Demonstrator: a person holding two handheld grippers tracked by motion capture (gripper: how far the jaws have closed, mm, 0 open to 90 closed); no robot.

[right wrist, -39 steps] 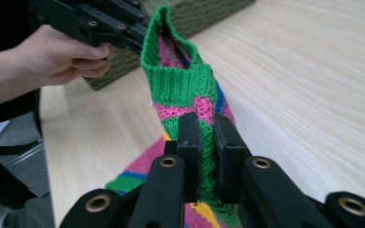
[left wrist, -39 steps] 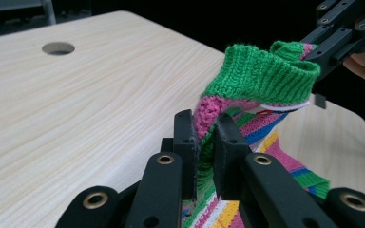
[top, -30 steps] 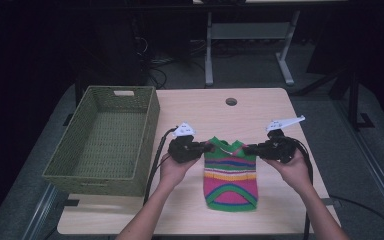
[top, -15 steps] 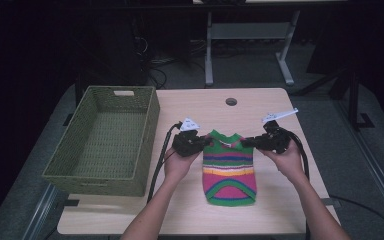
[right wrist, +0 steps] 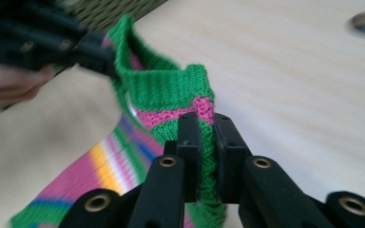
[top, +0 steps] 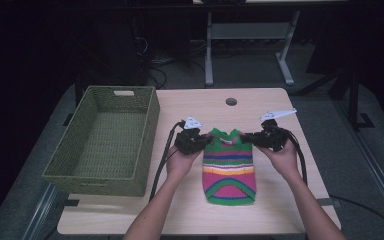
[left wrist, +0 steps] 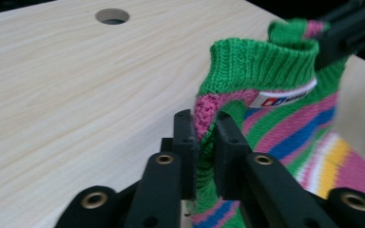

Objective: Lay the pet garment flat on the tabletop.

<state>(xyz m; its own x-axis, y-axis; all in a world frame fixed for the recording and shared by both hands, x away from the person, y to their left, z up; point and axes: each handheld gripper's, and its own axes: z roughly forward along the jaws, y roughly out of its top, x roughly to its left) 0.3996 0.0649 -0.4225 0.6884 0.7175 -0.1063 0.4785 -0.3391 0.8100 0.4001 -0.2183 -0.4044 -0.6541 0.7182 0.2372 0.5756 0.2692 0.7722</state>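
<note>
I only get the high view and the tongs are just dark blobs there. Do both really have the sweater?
Observer: Yes. The left tongs are shut on the sweater at a pink shoulder edge.
Operator: And the right?
Observer: The right tongs pinch the other shoulder, at the pink and green seam.
Operator: Is the collar flat?
Observer: No, the green collar stands up off the table.

High cam looks down/fwd over table (top: 280, 100); both tool cams close-up, sharing striped sweater (top: 228, 165).
</note>
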